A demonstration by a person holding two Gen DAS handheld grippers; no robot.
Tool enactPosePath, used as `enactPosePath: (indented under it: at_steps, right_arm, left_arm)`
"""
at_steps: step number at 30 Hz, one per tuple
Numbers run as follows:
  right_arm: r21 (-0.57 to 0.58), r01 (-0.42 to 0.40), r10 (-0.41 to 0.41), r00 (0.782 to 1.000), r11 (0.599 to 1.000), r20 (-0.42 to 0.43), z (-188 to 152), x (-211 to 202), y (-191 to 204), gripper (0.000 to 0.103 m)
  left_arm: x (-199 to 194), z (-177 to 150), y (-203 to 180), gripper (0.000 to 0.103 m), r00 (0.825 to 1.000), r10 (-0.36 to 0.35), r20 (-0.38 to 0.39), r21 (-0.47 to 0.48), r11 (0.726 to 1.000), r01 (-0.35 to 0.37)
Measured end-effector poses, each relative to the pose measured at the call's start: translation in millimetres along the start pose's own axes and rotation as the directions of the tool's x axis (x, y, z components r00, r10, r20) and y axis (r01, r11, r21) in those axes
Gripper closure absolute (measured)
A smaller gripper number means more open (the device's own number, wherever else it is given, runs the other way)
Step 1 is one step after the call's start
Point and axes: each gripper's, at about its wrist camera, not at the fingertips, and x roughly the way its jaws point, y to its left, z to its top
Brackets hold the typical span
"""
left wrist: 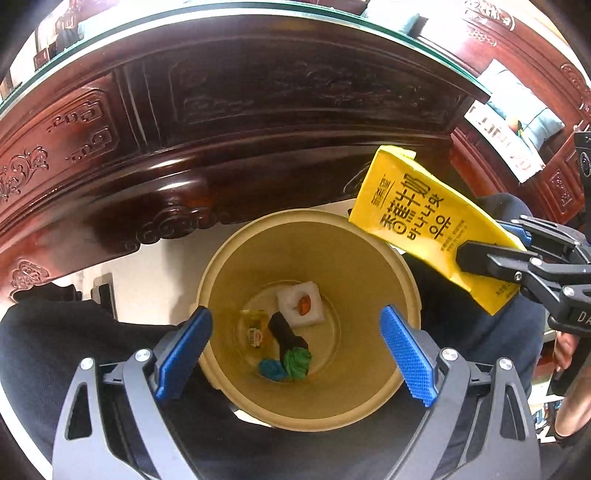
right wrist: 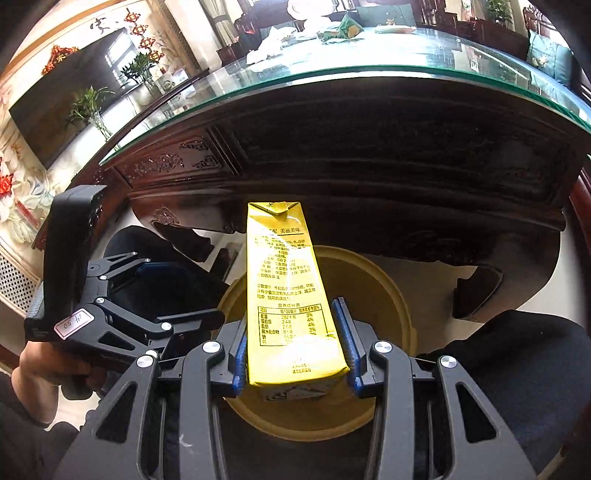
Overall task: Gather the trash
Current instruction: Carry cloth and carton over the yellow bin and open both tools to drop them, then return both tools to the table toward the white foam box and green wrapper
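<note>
A tan waste bin stands on the floor below a carved wooden table. Inside lie a white foam piece, a dark wrapper, and green and blue crumpled scraps. My left gripper is open and empty, right above the bin's mouth. My right gripper is shut on a yellow milk carton and holds it over the bin's rim. The carton and the right gripper also show at the right of the left wrist view.
The dark carved table with a glass top rises just behind the bin. Wrappers and other things lie on the table's far side. The person's dark-clothed legs flank the bin. A television stands at the left.
</note>
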Motion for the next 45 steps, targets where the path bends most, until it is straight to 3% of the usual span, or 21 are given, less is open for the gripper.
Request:
enactPosePath:
  at_steps: [2,3,4,5,9,33,39,45]
  right_arm:
    - [0.000,-0.013,0.013,1.000,1.000,-0.011,0,2,0,0.063]
    - [0.000,-0.023,0.023,0.999,1.000,-0.028,0,5,0,0.055]
    - [0.000,-0.025,0.025,0.999,1.000,-0.039,0,7,3,0.035]
    - [-0.006,-0.023,0.022,0.999,1.000,-0.036,-1,8,4,0.031]
    - [-0.021,-0.024,0.023,0.998,0.999,-0.051,-3,12,9,0.036]
    - [-0.039,-0.018,0.014,0.994,0.999,-0.105,-3,27,9,0.037]
    - [-0.042,-0.042,0.038,0.995,0.998,-0.091,5,25,8,0.037]
    - [-0.066,-0.079,0.078,0.997,0.995,-0.022,31,13,14,0.037]
  left_arm:
    - [0,0,0,0.011,1.000,0.007,0.000,-0.007,1.000,-0.007]
    - [0,-1,0,0.011,1.000,0.007,-0.004,-0.009,1.000,-0.007]
    - [0,-2,1,0.011,1.000,0.009,-0.006,-0.015,1.000,-0.009]
    - [1,-2,2,0.011,1.000,0.011,-0.010,-0.019,1.000,-0.011]
    - [0,-4,4,0.011,1.000,0.017,-0.010,-0.023,1.000,-0.017]
    - [12,1,-1,0.011,0.999,-0.005,-0.033,-0.012,1.000,0.005]
    - [7,10,0,0.011,1.000,-0.006,-0.008,-0.012,1.000,0.006]
    - [-11,36,5,0.011,0.998,0.010,0.055,-0.006,1.000,-0.010]
